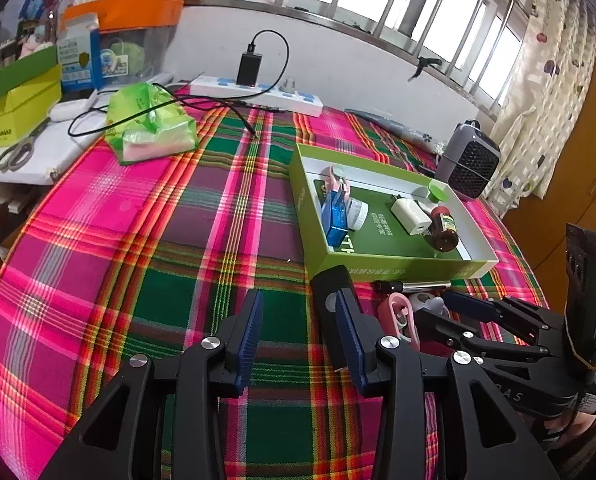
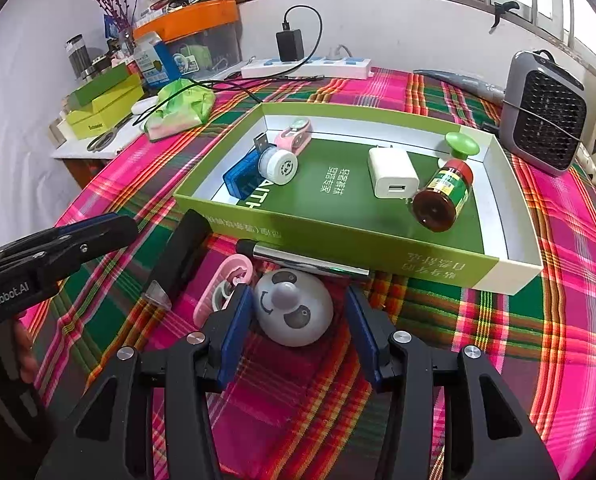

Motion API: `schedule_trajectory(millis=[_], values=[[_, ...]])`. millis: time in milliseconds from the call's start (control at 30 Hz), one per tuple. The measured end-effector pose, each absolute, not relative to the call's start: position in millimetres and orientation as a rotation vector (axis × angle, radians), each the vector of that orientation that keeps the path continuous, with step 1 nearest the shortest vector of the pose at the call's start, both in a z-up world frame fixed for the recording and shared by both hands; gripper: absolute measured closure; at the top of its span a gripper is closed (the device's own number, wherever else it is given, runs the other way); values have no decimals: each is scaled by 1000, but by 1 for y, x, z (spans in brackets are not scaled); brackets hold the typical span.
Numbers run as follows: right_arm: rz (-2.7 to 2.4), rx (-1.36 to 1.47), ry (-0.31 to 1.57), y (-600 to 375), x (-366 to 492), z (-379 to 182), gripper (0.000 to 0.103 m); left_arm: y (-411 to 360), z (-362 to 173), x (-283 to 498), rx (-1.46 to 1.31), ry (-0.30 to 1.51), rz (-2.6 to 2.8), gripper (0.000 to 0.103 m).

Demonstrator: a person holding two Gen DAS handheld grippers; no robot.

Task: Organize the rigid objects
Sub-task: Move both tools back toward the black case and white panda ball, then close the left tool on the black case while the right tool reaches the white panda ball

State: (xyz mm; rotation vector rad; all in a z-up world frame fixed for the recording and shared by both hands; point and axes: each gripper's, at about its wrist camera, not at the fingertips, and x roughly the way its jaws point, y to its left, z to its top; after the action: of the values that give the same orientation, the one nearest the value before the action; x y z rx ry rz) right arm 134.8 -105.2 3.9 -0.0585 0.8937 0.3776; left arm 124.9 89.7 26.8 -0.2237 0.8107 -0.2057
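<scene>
A green box lid [image 2: 282, 240] [image 1: 309, 224] lies on the plaid cloth and holds a blue USB device [image 2: 240, 174], a white jar [image 2: 280, 166], a pink tool [image 2: 294, 136], a white charger [image 2: 393, 174], a brown bottle [image 2: 443, 196] and a green knob [image 2: 461, 146]. In front of it lie a white panda gadget [image 2: 294, 308], a pink clip [image 2: 222, 288], a black bar [image 2: 178, 256] and a silver pen [image 2: 305, 258]. My right gripper [image 2: 298, 320] is open around the panda gadget. My left gripper [image 1: 299, 336] is open, just left of the black bar [image 1: 333, 304].
A green plastic bag [image 1: 150, 124], a power strip [image 1: 258, 92] with a black charger and cable, and yellow-green boxes [image 1: 14, 96] sit at the back left. A grey heater [image 2: 545, 112] stands at the back right. Scissors [image 1: 18, 152] lie on the white side shelf.
</scene>
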Motion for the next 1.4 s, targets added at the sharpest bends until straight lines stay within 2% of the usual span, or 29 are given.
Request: schedule_trajectory(millis=[667,800,1400], values=[[318,-159,888,-98,130,-2,54,83,24,129,-227,837,-260,66],[314,-163,884,-100,129,-1,61,77,25,130,-221,837,-269,60],[316,-103,870,-119,120,5,61,49,16,139,-130,892,-220,60]])
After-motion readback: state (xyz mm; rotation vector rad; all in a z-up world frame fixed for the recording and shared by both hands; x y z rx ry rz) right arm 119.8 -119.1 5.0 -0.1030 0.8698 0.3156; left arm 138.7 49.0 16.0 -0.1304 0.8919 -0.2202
